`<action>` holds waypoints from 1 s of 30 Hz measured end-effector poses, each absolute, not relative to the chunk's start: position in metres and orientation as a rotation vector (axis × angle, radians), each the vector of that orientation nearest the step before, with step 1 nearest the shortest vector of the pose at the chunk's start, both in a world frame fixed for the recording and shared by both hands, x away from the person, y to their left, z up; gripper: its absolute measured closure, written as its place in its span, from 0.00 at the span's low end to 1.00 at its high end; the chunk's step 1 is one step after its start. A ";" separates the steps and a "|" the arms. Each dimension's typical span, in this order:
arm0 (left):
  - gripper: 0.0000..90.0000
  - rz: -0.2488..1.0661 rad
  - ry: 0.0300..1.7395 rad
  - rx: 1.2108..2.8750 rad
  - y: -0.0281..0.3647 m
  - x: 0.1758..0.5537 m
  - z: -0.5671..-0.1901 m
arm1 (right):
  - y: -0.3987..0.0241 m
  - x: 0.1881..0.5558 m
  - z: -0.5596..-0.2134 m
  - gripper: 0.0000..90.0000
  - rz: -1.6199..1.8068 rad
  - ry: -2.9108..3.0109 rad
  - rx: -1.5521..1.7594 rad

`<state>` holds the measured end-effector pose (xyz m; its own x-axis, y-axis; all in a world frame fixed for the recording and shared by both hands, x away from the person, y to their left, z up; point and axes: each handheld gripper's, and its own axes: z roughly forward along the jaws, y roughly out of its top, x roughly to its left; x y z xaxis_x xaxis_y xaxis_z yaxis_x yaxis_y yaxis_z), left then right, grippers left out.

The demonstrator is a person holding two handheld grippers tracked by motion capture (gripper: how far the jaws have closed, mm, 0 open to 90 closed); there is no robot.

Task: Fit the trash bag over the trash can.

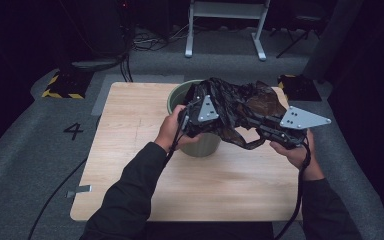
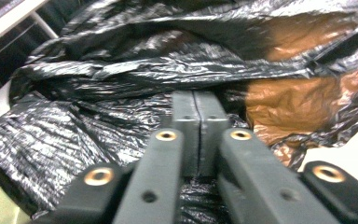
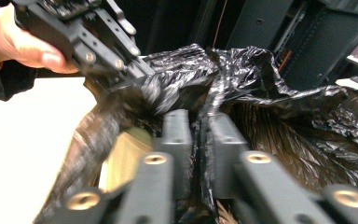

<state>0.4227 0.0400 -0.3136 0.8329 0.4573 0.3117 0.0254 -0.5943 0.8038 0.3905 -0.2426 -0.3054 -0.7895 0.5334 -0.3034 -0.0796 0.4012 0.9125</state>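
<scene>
A crumpled black plastic bag [image 1: 250,102] hangs in the air over a pale green bin [image 1: 202,146] that stands on the wooden table [image 1: 130,165]. My left gripper [image 1: 219,119] comes in from the left, its jaws pressed together on a fold of the bag [image 2: 121,70] at their tips [image 2: 196,100]. My right gripper [image 1: 244,121] reaches in from the right, and a strip of the bag [image 3: 270,93] is pinched in the narrow slit between its jaws [image 3: 199,119]. In the right gripper view the left gripper [image 3: 140,74] grips bunched film at the upper left. Much of the bin's mouth is hidden by the bag.
The bin stands near the table's far edge, right of centre. A white metal frame [image 1: 227,25] and cables lie on the grey floor behind the table. A yellow-and-black striped block [image 1: 62,87] sits at the far left, and a cable [image 1: 55,195] trails along the table's left side.
</scene>
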 end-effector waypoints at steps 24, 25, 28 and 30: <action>0.58 0.591 0.448 1.973 0.105 0.413 -0.304 | -0.267 0.398 -0.323 0.61 1.384 2.113 0.483; 0.44 0.580 0.453 1.976 0.100 0.409 -0.304 | -0.265 0.399 -0.324 0.67 1.365 2.121 0.480; 0.22 0.564 0.401 1.999 0.080 0.396 -0.302 | -0.261 0.399 -0.324 0.87 1.365 2.115 0.468; 0.18 0.539 0.373 2.005 0.074 0.392 -0.300 | -0.260 0.399 -0.323 0.90 1.370 2.113 0.464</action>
